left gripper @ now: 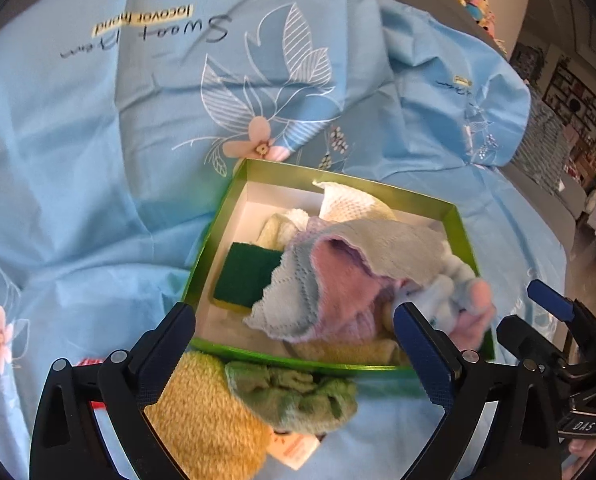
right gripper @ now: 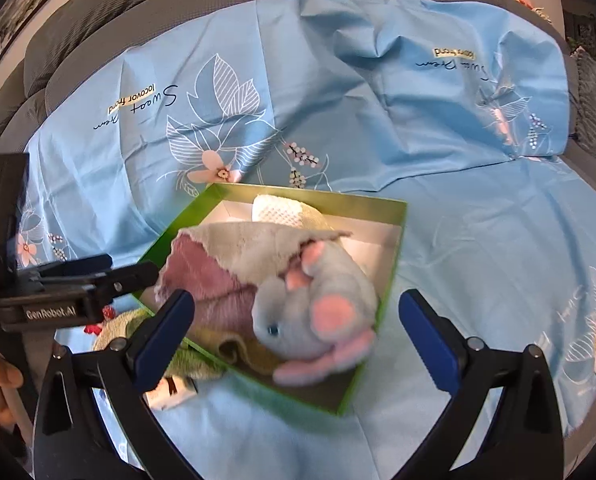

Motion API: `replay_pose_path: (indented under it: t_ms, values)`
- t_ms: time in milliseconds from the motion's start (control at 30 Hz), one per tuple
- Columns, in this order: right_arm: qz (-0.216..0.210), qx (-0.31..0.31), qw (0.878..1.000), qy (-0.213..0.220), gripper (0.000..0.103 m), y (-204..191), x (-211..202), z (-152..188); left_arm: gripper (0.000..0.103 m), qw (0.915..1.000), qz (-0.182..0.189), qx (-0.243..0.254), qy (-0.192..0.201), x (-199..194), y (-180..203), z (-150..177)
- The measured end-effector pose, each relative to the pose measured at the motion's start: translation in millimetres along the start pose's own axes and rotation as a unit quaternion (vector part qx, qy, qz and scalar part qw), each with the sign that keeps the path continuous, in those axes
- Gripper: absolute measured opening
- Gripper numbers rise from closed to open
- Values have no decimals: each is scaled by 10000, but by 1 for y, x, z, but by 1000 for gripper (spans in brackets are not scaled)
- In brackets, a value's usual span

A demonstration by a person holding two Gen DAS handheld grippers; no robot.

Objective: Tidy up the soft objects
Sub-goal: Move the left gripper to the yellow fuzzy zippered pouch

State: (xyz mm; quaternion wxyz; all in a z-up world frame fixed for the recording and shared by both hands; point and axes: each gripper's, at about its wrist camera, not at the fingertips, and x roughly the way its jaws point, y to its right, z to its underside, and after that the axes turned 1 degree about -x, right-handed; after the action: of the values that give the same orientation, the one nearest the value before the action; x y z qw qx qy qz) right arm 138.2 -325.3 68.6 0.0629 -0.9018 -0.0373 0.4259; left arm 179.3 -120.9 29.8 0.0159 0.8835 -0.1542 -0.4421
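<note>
The grey plush mouse with pink ears and feet (right gripper: 317,316) lies at the near corner of the shallow green cardboard box with a white inside (right gripper: 393,248), its tail end spilling over the rim. Draped across it is a thin knit cloth, grey-blue on one face and mauve on the other (left gripper: 317,280), and under both I can see a dark green scouring sponge with a yellow base (left gripper: 246,276) and a white knitted piece (right gripper: 278,210) against the far wall. The box rests on a light blue printed sheet (left gripper: 98,160).

My left gripper (left gripper: 294,320) and right gripper (right gripper: 296,308) both stand spread wide with nothing between the pads; each hovers just above the box's near edge.

Outside the box, just beside its near wall, sit a mustard-yellow knitted cloth (left gripper: 202,412) and a crumpled green towel (left gripper: 298,396). I judge these the items left to put away.

I expect all of it to be light, limp and easily squashed, nothing fragile. The towel should take a pinch on any raised fold. The mouse I would grip across its round body rather than a floppy ear or foot. The box itself looks light enough to slide if nudged.
</note>
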Motion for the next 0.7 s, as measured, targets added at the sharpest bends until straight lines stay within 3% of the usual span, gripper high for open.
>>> replay_pose_path:
  t_ms: [333, 567, 700]
  values:
    - [-139, 15, 9999, 87, 102, -7, -45, 30, 100, 9993, 17, 223, 303, -51, 15, 32]
    - [-284, -171, 9994, -19, 102, -21, -65, 57, 100, 9990, 334, -110, 269, -85, -15, 66]
    - [-417, -299, 9986, -155, 102, -31, -68, 72, 100, 9984, 265, -421, 266, -102, -46, 95]
